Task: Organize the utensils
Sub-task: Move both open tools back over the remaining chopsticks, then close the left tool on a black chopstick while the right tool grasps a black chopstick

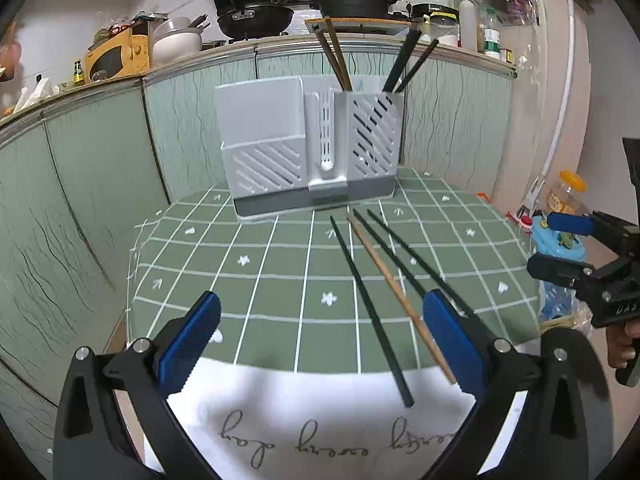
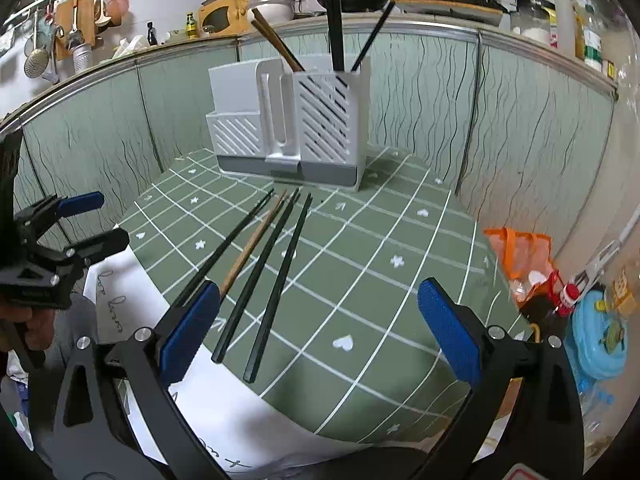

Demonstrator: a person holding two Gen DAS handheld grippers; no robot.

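While both grippers hover over a green grid-pattern tablecloth, four loose chopsticks lie on it w/ nothing yet picked up. Left gripper is spread wide, blue pads empty; right gripper likewise spread, pinching nothing. In left-wrist view, three black chopsticks and one wooden chopstick fan from approx. 12 o'clock down toward 5 o'clock, their near ends reaching a white cloth w/ script lettering. The wooden one crosses over a black one. In right-wrist view the same sticks run from 12 toward 7 o'clock, two black ones ending between the pads, the wooden one passing behind the left pad.

Grey slotted utensil holder stands upright at 12 o'clock, at the far edge of the cloth. Its right-hand compartment holds two wooden chopsticks and black ones, leaning. Opposite gripper shows at 3 o'clock in left view, a hand on its grip.
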